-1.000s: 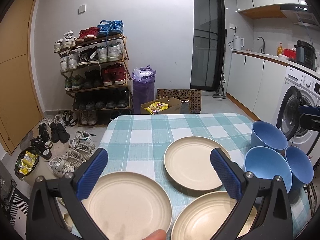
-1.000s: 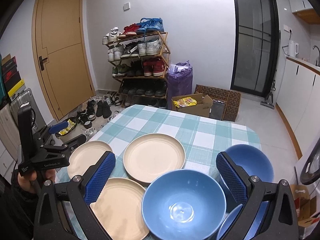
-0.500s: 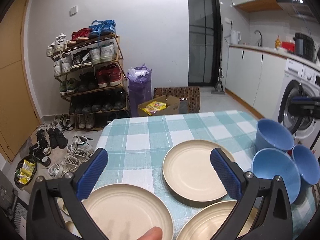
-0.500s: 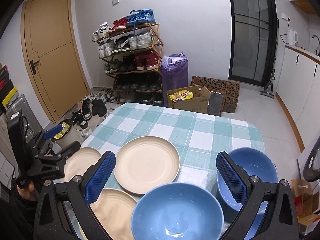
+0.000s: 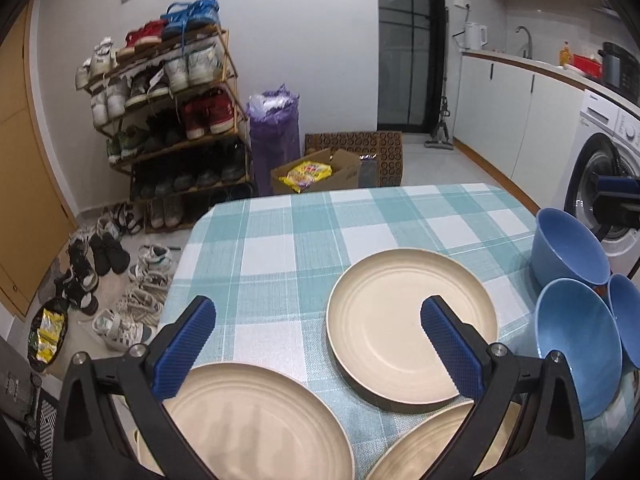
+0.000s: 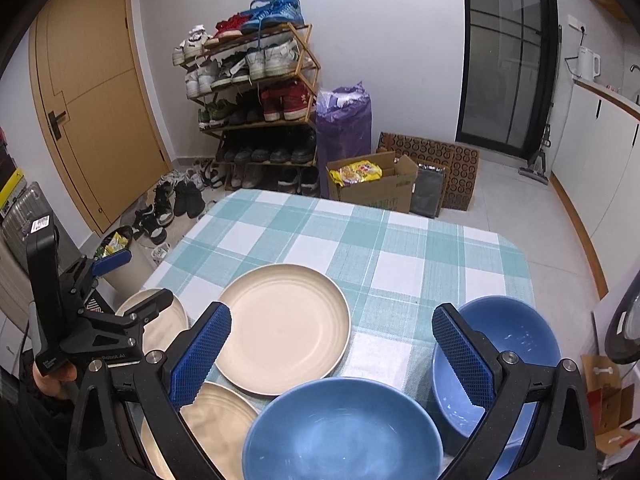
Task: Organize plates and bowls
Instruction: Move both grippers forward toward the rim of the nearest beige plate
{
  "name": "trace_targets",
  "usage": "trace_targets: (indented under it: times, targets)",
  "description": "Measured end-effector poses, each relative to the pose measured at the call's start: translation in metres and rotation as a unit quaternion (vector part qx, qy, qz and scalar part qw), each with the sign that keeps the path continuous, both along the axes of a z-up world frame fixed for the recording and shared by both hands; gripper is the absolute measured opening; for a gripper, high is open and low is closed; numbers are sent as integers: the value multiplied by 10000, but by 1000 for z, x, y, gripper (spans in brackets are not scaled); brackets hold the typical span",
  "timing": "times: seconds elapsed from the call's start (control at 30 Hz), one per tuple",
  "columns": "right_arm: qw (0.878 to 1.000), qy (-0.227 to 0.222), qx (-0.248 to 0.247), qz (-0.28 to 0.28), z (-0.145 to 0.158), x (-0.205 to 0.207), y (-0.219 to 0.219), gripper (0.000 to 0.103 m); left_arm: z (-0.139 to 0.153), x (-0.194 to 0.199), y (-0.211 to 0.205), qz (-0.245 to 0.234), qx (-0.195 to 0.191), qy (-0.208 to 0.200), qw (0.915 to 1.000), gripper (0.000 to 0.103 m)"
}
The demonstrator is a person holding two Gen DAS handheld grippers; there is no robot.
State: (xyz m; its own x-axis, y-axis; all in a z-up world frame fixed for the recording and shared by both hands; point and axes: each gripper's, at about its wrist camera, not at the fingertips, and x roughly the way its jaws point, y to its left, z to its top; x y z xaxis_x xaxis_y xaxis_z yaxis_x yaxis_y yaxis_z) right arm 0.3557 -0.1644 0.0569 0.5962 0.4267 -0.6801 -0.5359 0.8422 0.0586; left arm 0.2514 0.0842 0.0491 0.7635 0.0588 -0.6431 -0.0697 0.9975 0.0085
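Three cream plates lie on the checked table: a far plate, a near-left plate and a near-right plate. Three blue bowls stand at the right: a far bowl, a middle bowl and a third bowl. My left gripper is open and empty above the plates; it also shows in the right wrist view. My right gripper is open and empty above the bowls.
A shoe rack and loose shoes stand beyond the table's far left. A purple bag and a cardboard box sit on the floor behind. A washing machine is at the right.
Both grippers have drawn back and tilted a little, so the plates and bowls sit lower in each view. Neither gripper has taken hold of anything.
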Motion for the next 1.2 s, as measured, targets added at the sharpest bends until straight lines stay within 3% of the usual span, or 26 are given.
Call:
trace_targets:
  times: [0.1,0.6,1.2]
  targets:
    - [9998,159,-110,-3,-10,10,7,103,-6,6,4,32,-124,102,9999,103]
    - [9934,938,-651,-85,-65,55,34,103,-34,38,-2,-4,-46,625,9980,103]
    - [9797,1869,-729,-51,-114,94,47,99,-64,57,-6,-150,-5,1114,9937,101]
